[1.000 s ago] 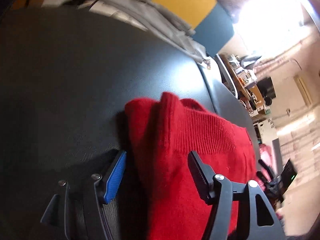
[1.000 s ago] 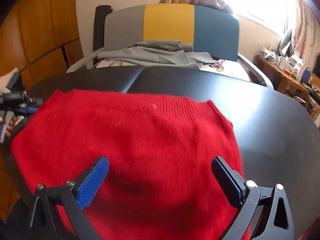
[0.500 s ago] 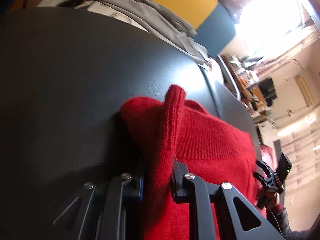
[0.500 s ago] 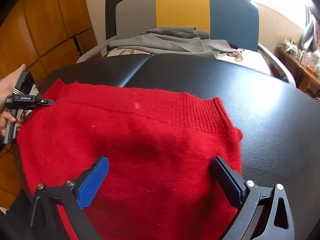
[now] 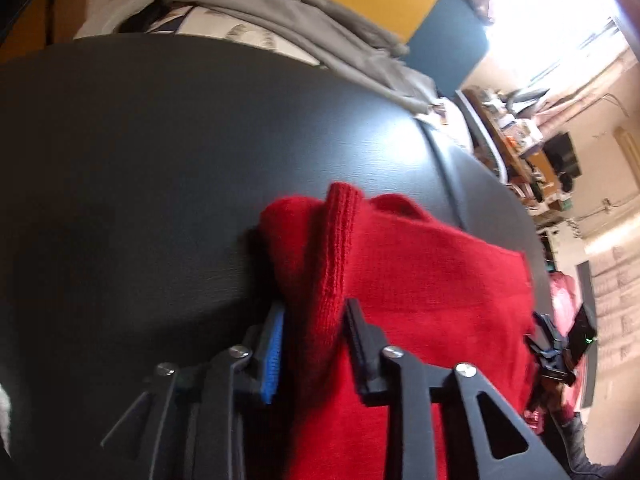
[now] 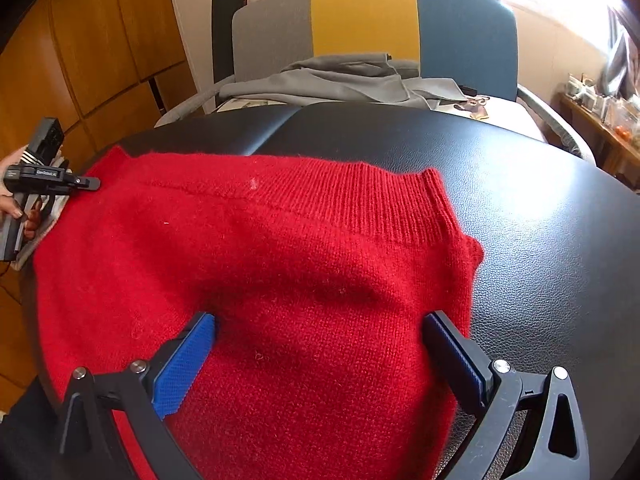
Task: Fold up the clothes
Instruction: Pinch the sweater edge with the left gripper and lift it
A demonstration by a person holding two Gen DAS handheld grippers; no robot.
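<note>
A red sweater [image 6: 280, 280] is spread on the black surface [image 6: 540, 220]. A bunched ribbed edge of it is clamped by the left hand-held gripper [image 5: 314, 330]. The right hand-held gripper [image 6: 320, 344] is held wide apart over the sweater, its fingers [image 6: 188, 354] pressed into the knit. Grey clothing [image 6: 340, 80] is draped on a chair [image 6: 360, 16] behind.
</note>
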